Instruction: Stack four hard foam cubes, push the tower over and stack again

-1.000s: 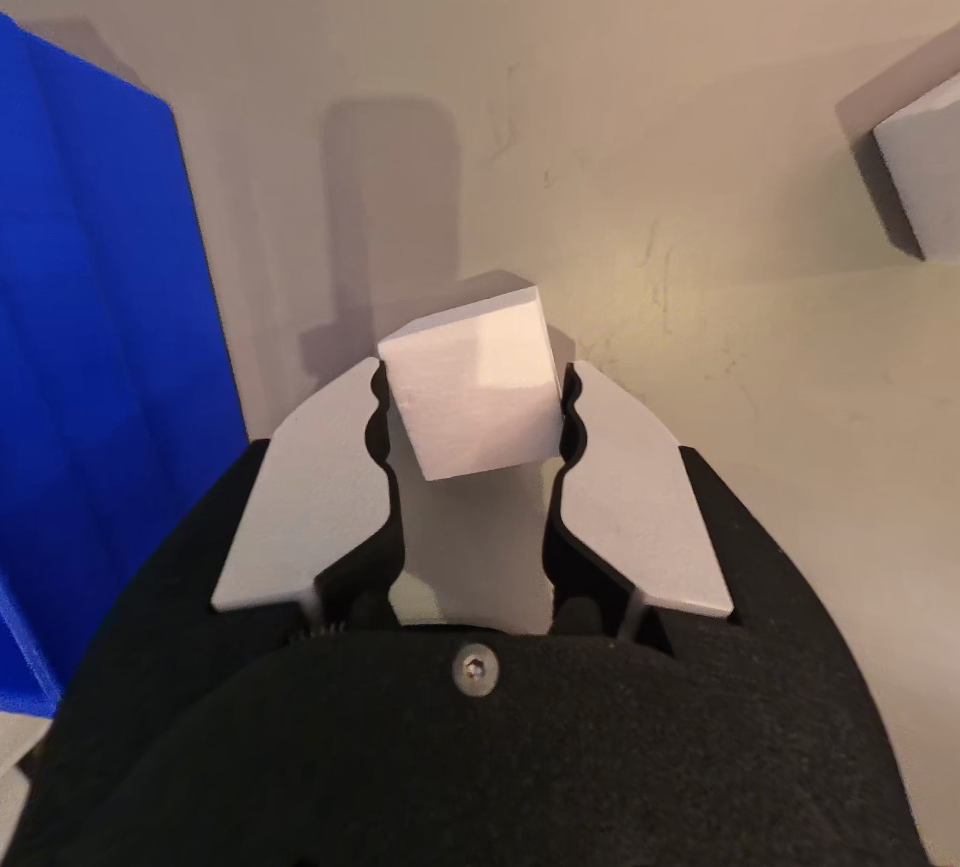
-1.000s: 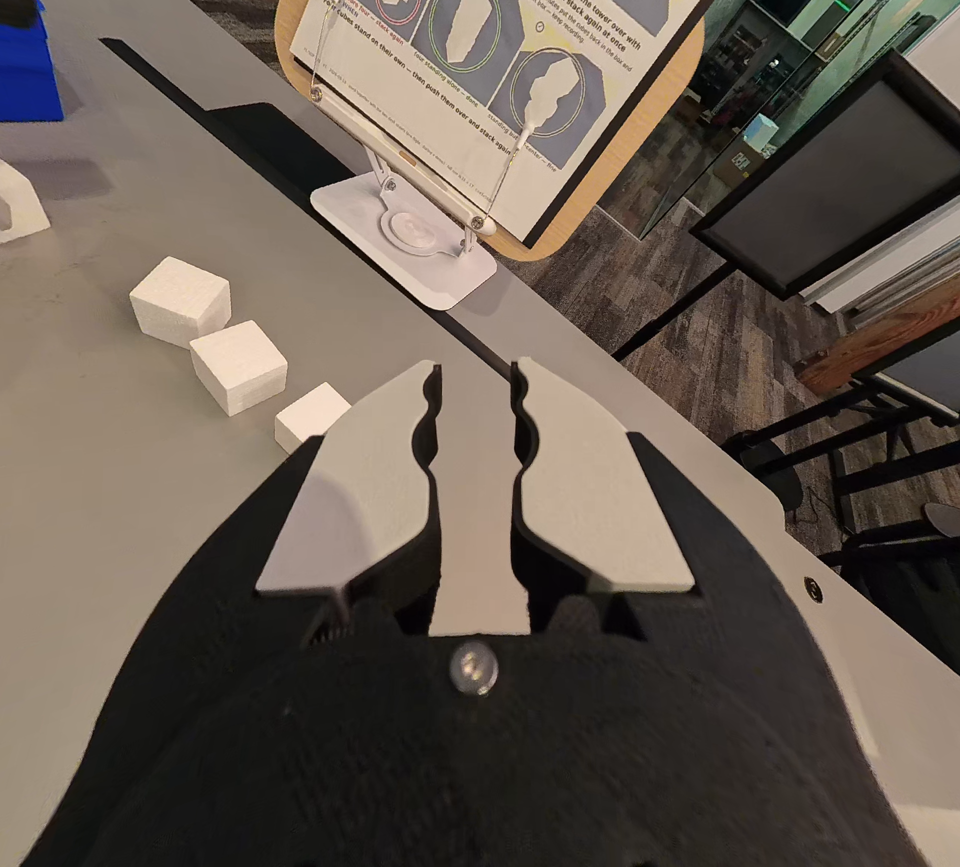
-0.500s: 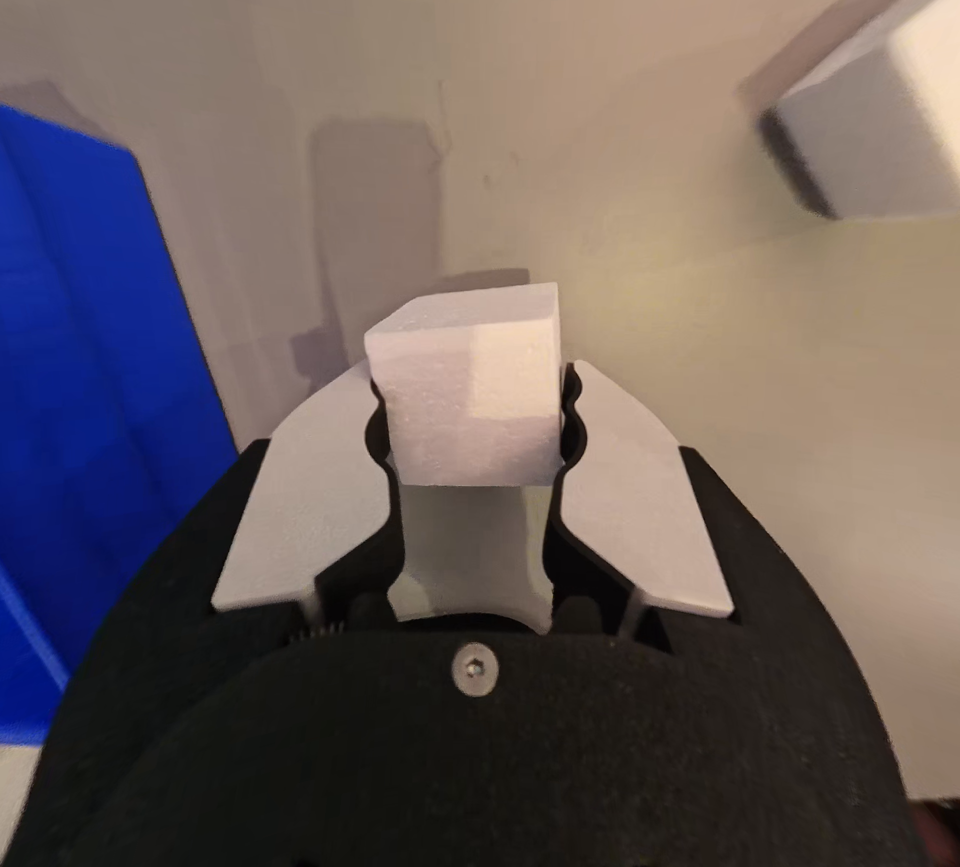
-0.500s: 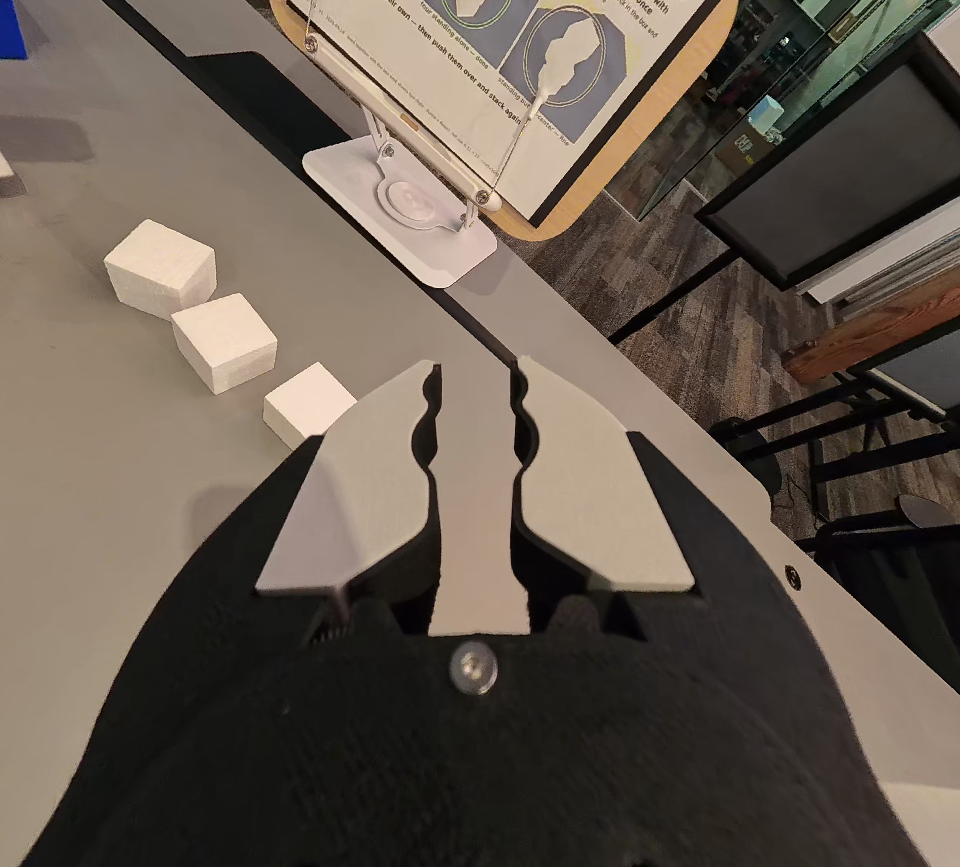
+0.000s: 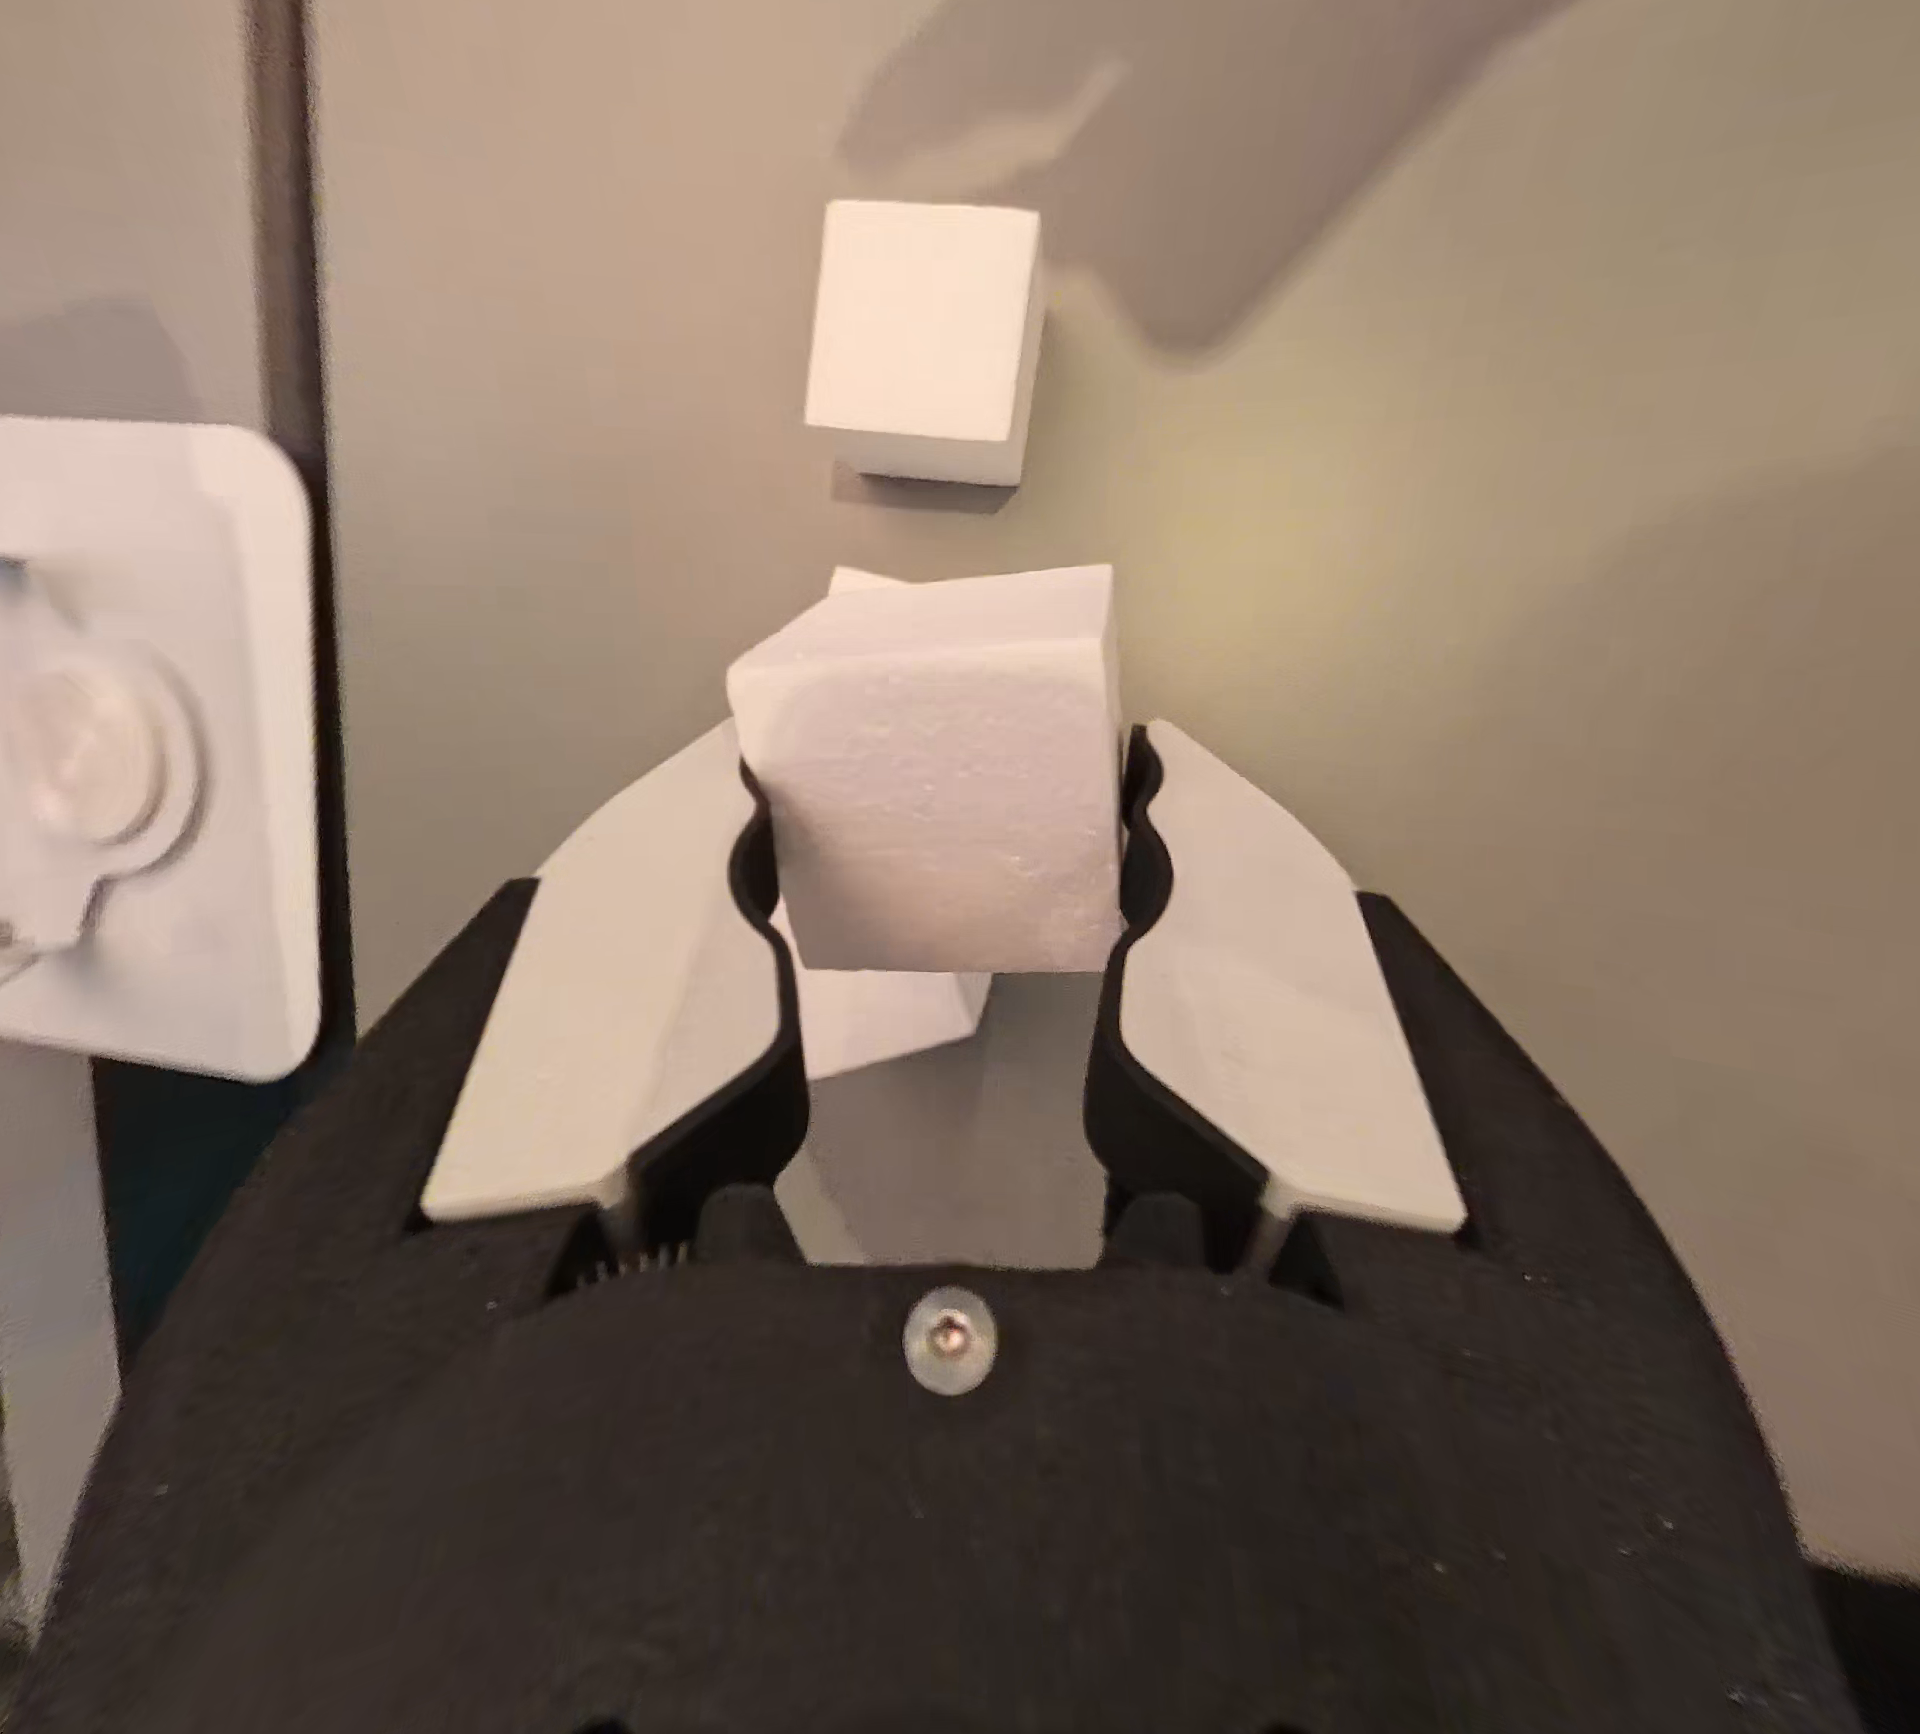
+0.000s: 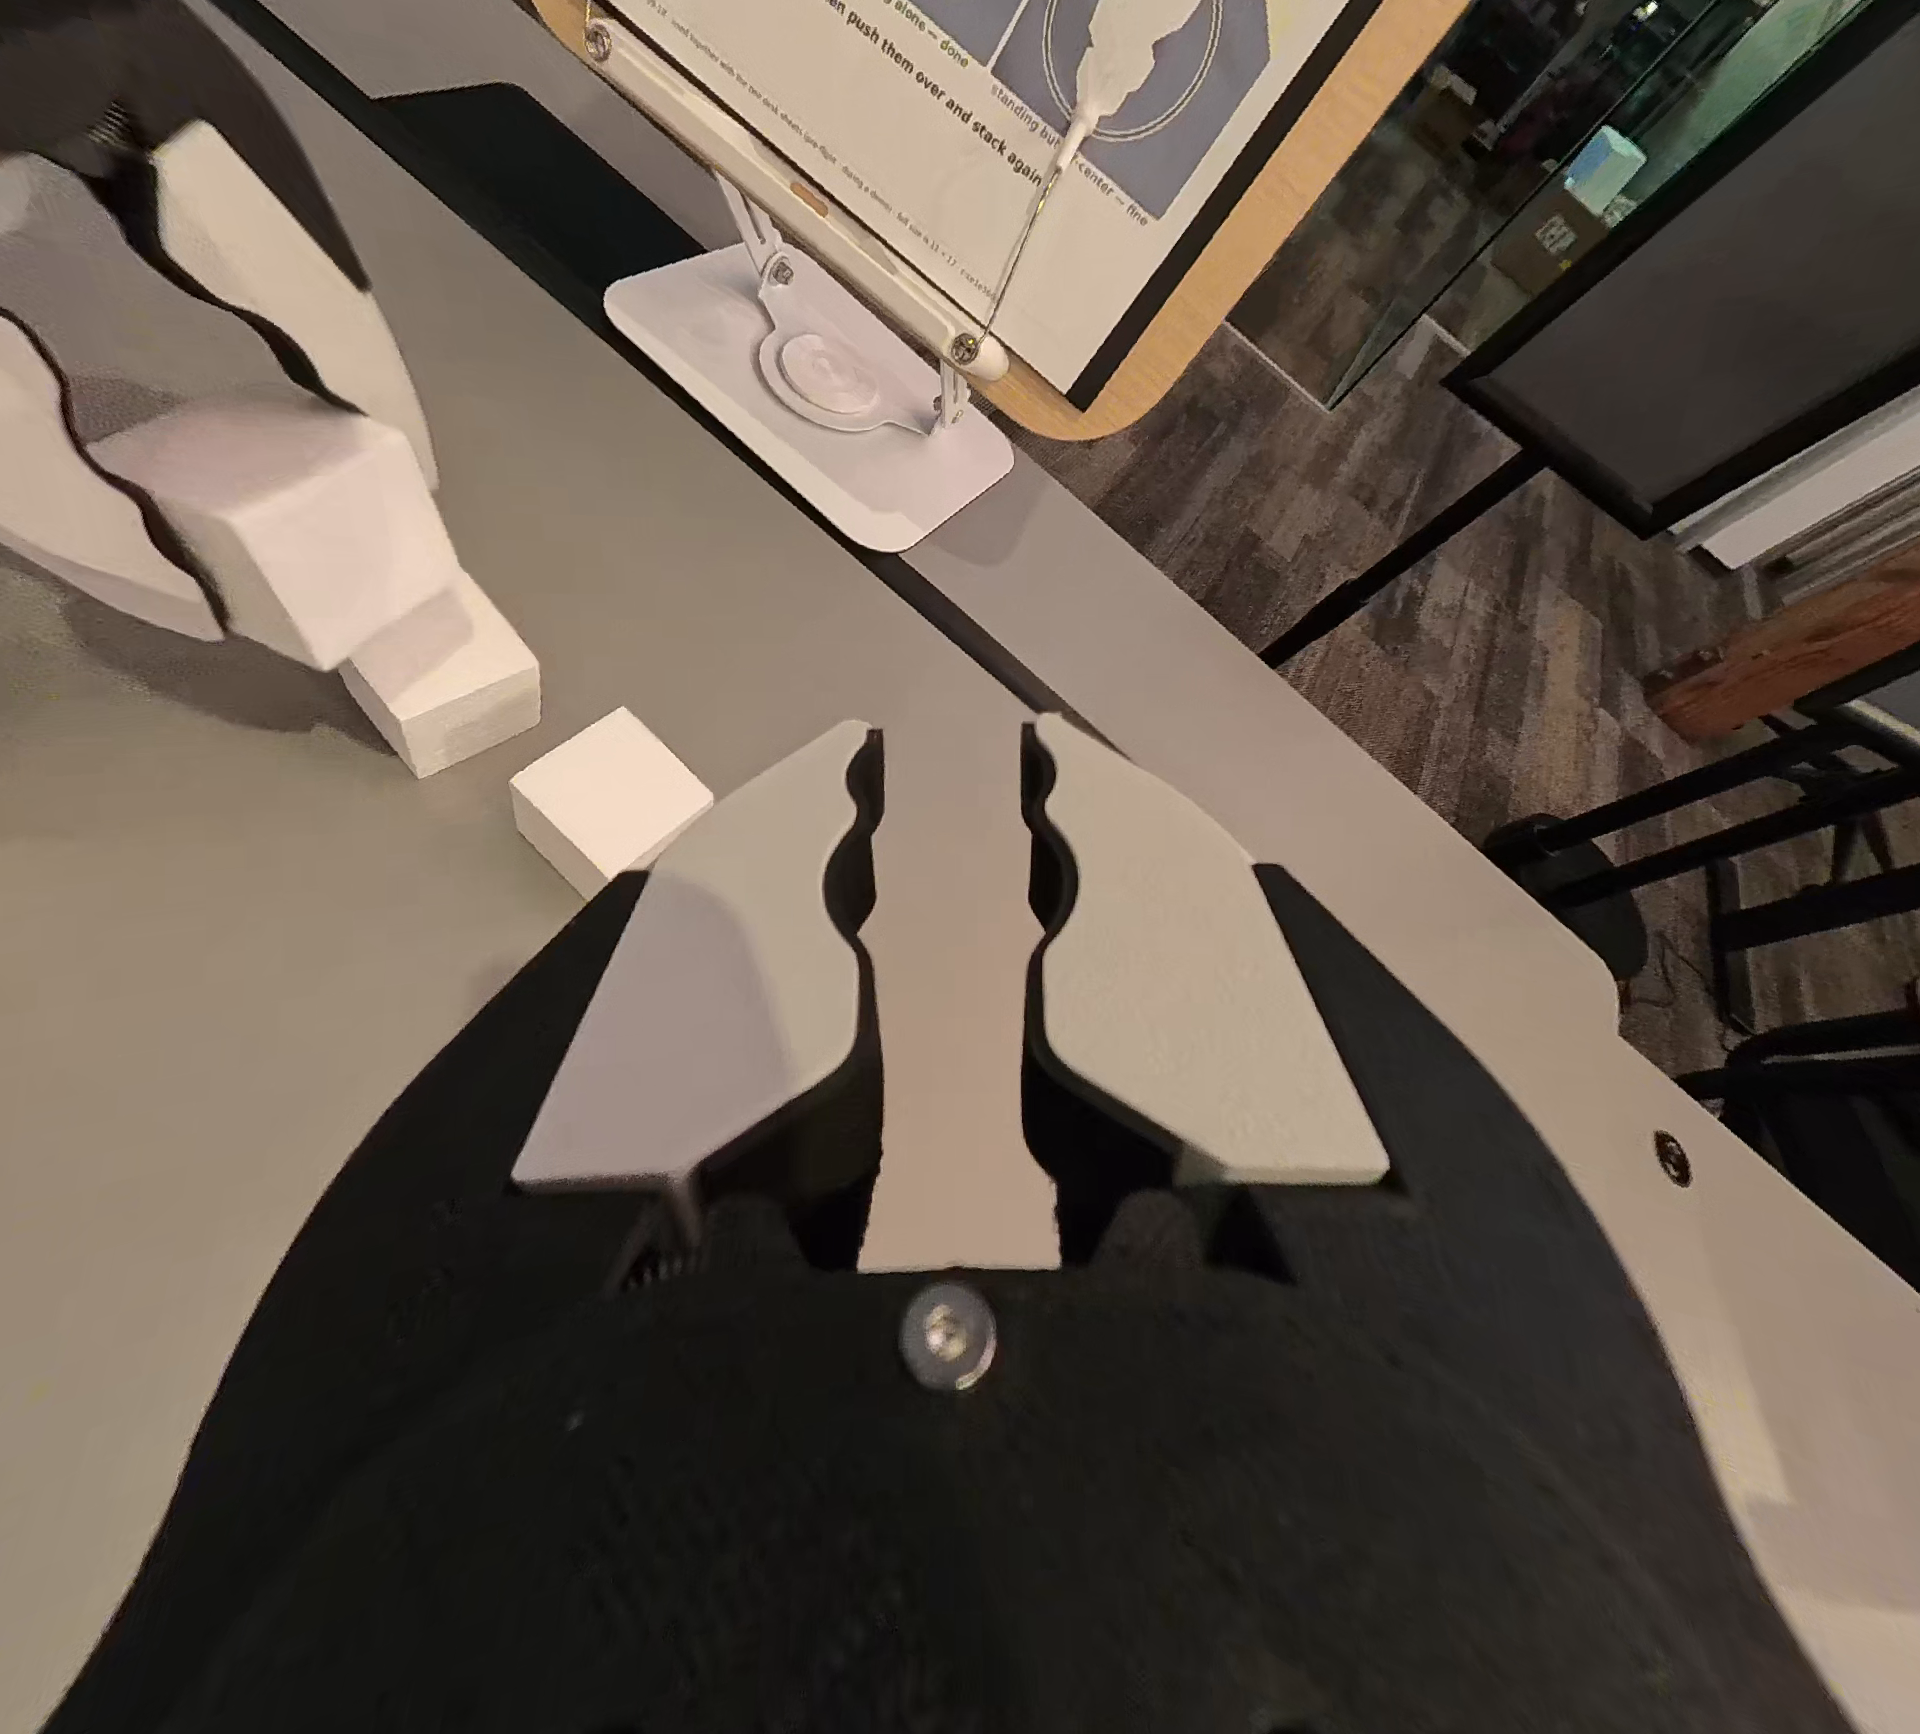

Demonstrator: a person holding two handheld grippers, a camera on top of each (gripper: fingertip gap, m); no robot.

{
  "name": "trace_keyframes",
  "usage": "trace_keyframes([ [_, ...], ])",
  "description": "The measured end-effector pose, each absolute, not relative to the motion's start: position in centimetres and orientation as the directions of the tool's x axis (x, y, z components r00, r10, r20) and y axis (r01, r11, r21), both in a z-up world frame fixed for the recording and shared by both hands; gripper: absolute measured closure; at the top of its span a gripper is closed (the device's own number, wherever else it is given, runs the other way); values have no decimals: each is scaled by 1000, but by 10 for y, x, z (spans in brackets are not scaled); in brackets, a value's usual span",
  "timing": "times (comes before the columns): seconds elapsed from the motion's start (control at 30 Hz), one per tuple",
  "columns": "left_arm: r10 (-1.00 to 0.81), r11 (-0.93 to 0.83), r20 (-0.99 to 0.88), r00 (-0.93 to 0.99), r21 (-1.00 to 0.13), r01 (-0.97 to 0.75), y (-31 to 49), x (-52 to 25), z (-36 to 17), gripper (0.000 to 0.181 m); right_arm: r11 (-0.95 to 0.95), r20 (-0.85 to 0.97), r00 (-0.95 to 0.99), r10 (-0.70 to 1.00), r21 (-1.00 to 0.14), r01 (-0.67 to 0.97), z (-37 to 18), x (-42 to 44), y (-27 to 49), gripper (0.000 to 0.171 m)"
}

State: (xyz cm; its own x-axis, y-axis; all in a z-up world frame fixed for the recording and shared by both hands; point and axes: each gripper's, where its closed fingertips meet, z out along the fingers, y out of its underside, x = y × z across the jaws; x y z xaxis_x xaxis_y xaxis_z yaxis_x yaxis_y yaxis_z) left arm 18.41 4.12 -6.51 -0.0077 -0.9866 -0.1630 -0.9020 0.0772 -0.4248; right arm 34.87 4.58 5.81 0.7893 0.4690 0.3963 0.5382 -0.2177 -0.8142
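Our left gripper [image 5: 940, 837] is clamped on a foam cube [image 5: 935, 811] directly above a second cube [image 6: 447, 682] (a third [image 6: 608, 796] lies just beside) near the tabletop [image 6: 260, 957]'s far edge; we see our right gripper [image 6: 951, 739] empty, slightly apart.

The right gripper [image 6: 951, 785] is being held low in the centre of the frame, its jaws parted by a narrow gap with nothing between them. At the left edge, the left gripper [image 6: 156, 479] is being shown clamping a white foam cube [image 6: 301, 531] above the grey table [image 6: 260, 957]. A second cube [image 6: 452, 687] is lying directly beneath the held one; whether the two are touching cannot be told. A third cube [image 6: 608, 796] is lying just beside the right gripper's left finger. In the upper middle, an instruction sheet [image 6: 977, 1] is being propped on a wooden-edged board [image 6: 1288, 230] by a white stand [image 6: 831, 417].
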Motion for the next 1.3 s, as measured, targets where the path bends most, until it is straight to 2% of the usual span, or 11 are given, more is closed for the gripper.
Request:
trace_keyframes([
  [0.13, -970, 197, -199, -139, -306, -931, 56, 184, -83, 117, -259, 372, 790, 488, -803, 538, 42, 350, 54, 145],
  [0.37, -950, 272, -215, -227, -213, -938, 64, 185, -89, 117, -338, 329, 782, 530, -764, 550, 4, 352, 70, 145],
  [0.67, -943, 311, -178, -282, -164, -936, 63, 187, -103, 117, -409, 263, 809, 526, -756, 511, -21, 364, 81, 142],
  [0.93, -954, 281, -169, -249, -206, -937, 62, 188, -99, 117, -405, 194, 782, 593, -767, 497, -34, 351, 82, 132],
  [1.0, -954, 275, -190, -233, -241, -931, 61, 187, -88, 118, -379, 139, 740, 658, -788, 485, -40, 335, 79, 125],
  [1.07, -957, 262, -210, -200, -325, -909, 59, 187, -70, 119, -328, 62, 655, 753, -828, 455, -46, 311, 72, 117],
  [1.2, -975, 182, -211, -62, -613, -769, 54, 180, -17, 119, -264, 51, 519, 853, -816, 514, -81, 286, 64, 100],
  [1.3, -994, 48, -97, 50, -805, -591, 51, 161, 15, 111, -235, 49, 467, 883, -815, 529, -100, 274, 62, 96],
])
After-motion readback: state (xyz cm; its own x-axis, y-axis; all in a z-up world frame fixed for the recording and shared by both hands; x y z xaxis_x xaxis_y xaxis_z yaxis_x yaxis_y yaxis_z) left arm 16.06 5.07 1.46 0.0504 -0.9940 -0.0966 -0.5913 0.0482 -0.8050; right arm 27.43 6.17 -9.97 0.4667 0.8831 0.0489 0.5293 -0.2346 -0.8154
